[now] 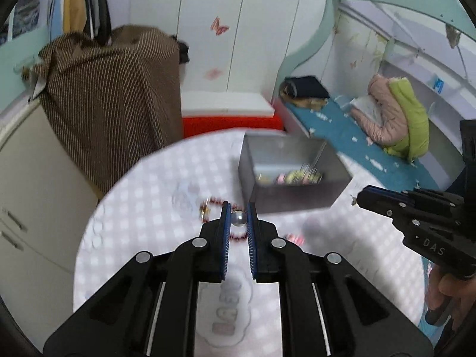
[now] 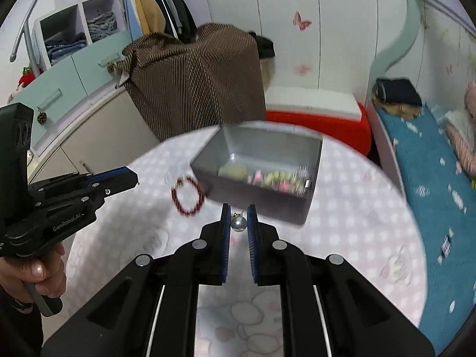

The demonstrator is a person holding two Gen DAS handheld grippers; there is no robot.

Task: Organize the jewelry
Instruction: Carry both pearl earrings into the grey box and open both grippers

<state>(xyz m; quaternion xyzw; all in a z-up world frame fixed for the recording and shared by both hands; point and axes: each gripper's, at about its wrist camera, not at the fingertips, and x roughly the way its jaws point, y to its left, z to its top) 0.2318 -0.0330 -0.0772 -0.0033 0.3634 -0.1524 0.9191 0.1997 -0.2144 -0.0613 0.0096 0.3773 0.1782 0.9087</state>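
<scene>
My left gripper (image 1: 238, 218) is shut on a silver pearl earring (image 1: 239, 218), held above the round table. My right gripper (image 2: 238, 222) is shut on a second silver pearl earring (image 2: 238, 223) with a small gold hook. A red bead bracelet (image 2: 188, 195) lies on the tablecloth left of the grey jewelry box (image 2: 261, 160); it also shows behind my left gripper's fingers (image 1: 211, 203). The box (image 1: 293, 175) holds several coloured pieces. The right gripper shows at the right of the left wrist view (image 1: 355, 200), the left gripper at the left of the right wrist view (image 2: 137, 180).
The round table (image 2: 357, 214) has a pale checked cloth with cartoon prints. Behind it stand a brown draped object (image 2: 193, 80), a red and white stool (image 2: 315, 113) and a cabinet (image 2: 89, 136). A bed with a blue cover (image 2: 431, 178) lies to the right.
</scene>
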